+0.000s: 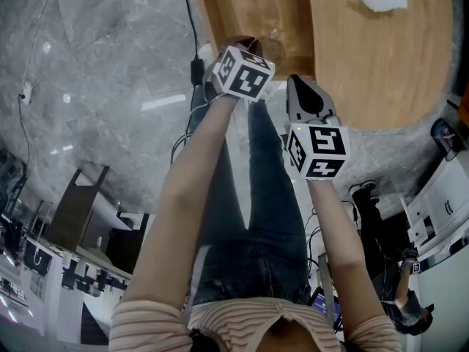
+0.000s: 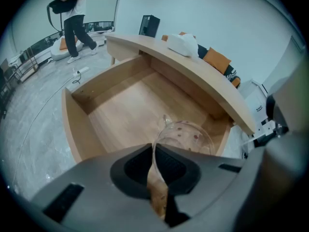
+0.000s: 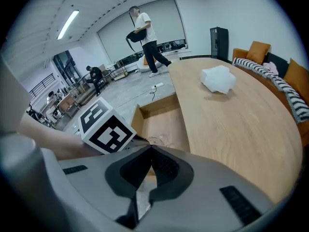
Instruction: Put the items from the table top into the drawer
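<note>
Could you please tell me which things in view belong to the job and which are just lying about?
Part of the job:
glass jug, held by its rim in the left gripper
open drawer
white crumpled bundle on the table top
right gripper, shut, empty

Lying about:
orange cushion
black tower
power strip on the floor
person walking

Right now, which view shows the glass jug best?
The left gripper view: the jug, rim pinched in the left tool, hangs clear over the open drawer. The head view shows only part of its rim behind the marker cube; the right gripper view shows just a glint of glass beside that cube.
</note>
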A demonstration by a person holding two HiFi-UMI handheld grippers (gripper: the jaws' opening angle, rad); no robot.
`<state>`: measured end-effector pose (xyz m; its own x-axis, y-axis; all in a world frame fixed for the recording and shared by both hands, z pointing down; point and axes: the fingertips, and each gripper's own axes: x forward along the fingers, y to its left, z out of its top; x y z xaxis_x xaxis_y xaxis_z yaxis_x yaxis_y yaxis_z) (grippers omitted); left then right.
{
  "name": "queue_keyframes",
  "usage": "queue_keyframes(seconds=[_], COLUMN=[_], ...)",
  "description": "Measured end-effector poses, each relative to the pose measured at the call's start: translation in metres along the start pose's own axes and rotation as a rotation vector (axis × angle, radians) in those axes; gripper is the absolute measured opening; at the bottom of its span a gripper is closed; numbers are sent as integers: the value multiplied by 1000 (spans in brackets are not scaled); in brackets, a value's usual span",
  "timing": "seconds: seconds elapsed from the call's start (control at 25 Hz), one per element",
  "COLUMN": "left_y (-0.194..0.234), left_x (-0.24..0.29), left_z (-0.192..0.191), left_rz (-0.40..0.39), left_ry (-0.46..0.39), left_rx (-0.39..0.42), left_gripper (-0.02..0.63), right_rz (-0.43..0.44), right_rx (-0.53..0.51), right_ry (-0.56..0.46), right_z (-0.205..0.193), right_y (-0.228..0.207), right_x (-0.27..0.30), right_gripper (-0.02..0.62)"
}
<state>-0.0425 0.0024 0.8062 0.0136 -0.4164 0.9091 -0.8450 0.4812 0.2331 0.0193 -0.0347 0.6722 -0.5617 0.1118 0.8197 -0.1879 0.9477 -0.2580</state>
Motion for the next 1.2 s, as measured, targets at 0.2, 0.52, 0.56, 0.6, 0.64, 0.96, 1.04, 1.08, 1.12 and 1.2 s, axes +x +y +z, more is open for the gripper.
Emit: queue_keyframes(seconds=[0.2, 0.52, 0.56, 0.6, 0.64, 0.96, 1.04, 1.08, 1.12, 1.2], left_y=[-1, 2, 2, 2, 2, 3, 4, 4, 3, 2], left_x=[3, 5, 5, 6, 6, 8, 8, 8, 8, 9], left_z=[0, -5, -5, -6, -8, -11, -11, -11, -11, -11], left_rz=[7, 18, 19, 20, 21, 20, 19, 17, 14, 4], left_ry=[14, 42, 46, 52, 56, 60, 58, 59, 61, 67], left_rx=[19, 33, 34, 36, 37, 28, 17, 11, 5, -2], left_gripper=[28, 28, 28, 28, 28, 28, 28, 28, 28, 29], right_rz=[-5, -11, -12, -12, -13, -19, -19, -19, -19, -18], right_rx=[9, 25, 26, 27, 27, 30, 29, 28, 27, 27], right_ry=[3, 9, 9, 10, 11, 18, 21, 22, 22, 23], right_z=[-2, -4, -4, -4, -4, -6, -6, -6, -6, -6], right_y=[-6, -12, -13, -13, -14, -15, -14, -14, -14, -13], right_x=[0, 3, 2, 2, 2, 4, 4, 4, 4, 4], right_gripper=[9, 9, 9, 9, 9, 9, 9, 9, 9, 9])
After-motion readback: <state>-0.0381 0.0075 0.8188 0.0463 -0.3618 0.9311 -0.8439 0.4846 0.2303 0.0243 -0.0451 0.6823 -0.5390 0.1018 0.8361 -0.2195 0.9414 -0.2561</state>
